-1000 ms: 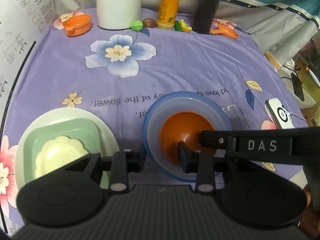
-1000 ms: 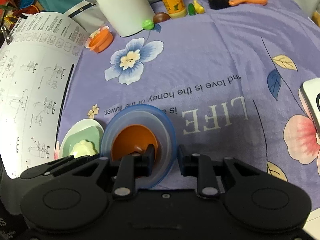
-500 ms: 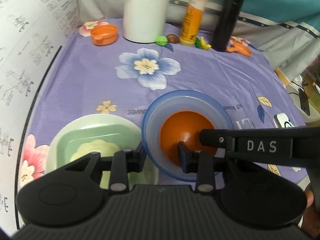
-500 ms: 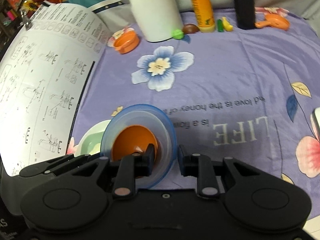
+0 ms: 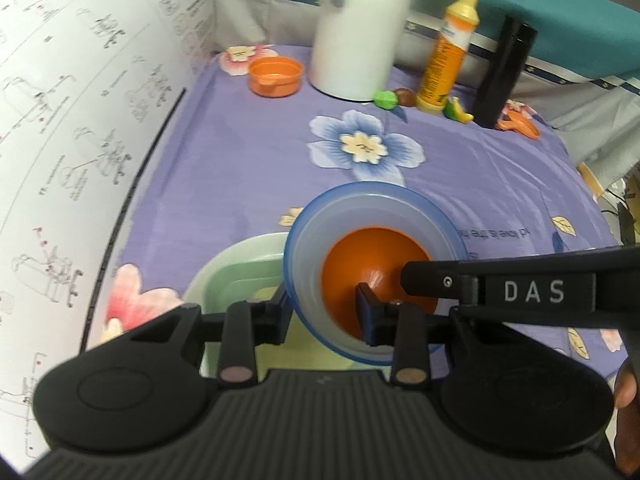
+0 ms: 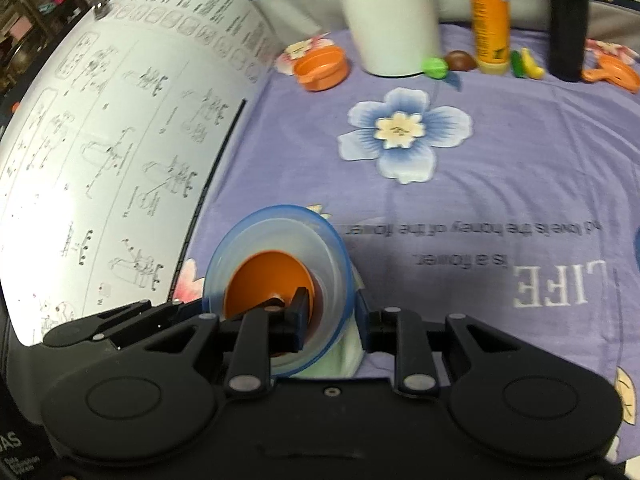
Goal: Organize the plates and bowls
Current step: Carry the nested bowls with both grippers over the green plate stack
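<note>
Both grippers clamp the same blue bowl (image 5: 376, 216) by opposite sides of its rim, carrying it above a purple flowered tablecloth (image 5: 248, 160). An orange bowl (image 5: 372, 256) sits nested inside the blue one. The left gripper (image 5: 324, 312) pinches the rim's near-left edge, one finger outside the wall and the other reaching inside onto the orange bowl. The right gripper (image 6: 332, 312) pinches the rim on the other side, its inner finger likewise down in the orange bowl; in the left wrist view its arm crosses in from the right.

Below and just left of the held bowls, a pale green square dish (image 5: 236, 284) rests on a round white plate (image 5: 240, 246), partly hidden by the blue bowl and the left gripper.

Along the far edge of the cloth stand a small orange cup (image 5: 275, 76), a white jug (image 5: 356, 40), an orange bottle (image 5: 450, 52) and a black flask (image 5: 502, 72). A large printed sheet (image 6: 100, 140) curves up on the left.
</note>
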Demonstrator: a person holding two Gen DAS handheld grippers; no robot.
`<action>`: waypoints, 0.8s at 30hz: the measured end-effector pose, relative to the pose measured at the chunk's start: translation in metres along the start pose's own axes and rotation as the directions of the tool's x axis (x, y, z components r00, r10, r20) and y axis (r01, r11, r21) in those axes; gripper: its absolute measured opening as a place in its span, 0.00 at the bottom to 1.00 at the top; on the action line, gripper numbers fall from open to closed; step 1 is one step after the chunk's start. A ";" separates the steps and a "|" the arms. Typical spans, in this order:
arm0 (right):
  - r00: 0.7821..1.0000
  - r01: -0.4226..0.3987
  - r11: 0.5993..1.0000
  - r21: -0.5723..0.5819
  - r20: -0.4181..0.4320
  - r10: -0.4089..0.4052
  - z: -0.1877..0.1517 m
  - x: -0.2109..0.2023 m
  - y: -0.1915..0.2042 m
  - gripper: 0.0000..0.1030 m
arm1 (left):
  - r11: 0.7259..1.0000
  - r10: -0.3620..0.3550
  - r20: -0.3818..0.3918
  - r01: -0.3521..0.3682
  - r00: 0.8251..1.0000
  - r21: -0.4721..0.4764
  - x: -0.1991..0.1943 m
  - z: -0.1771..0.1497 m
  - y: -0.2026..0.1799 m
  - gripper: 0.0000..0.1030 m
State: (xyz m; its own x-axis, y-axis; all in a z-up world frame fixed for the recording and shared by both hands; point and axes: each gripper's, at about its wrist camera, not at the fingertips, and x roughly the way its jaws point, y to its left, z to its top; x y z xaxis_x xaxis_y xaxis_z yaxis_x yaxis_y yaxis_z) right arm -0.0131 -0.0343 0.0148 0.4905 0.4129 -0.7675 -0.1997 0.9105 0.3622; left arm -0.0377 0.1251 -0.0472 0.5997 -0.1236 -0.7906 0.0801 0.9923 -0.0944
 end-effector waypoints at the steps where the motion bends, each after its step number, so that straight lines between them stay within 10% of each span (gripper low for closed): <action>1: 1.000 -0.003 1.000 -0.005 -0.005 0.003 0.001 0.004 0.004 0.24 | 1.000 0.004 -0.002 -0.004 1.000 -0.003 0.000 -0.001 0.004 0.31; 24: 0.988 -0.006 1.000 0.024 -0.156 0.010 -0.014 0.054 0.015 0.24 | 0.999 -0.002 -0.114 -0.002 0.994 -0.033 0.031 -0.021 0.034 0.31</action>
State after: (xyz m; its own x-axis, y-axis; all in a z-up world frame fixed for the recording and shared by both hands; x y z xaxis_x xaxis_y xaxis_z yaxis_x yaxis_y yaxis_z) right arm -0.0010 0.0022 -0.0285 0.3503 0.4203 -0.8370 -0.1822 0.9072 0.3793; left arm -0.0328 0.1556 -0.0877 0.5052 -0.1236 -0.8541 0.0525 0.9923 -0.1125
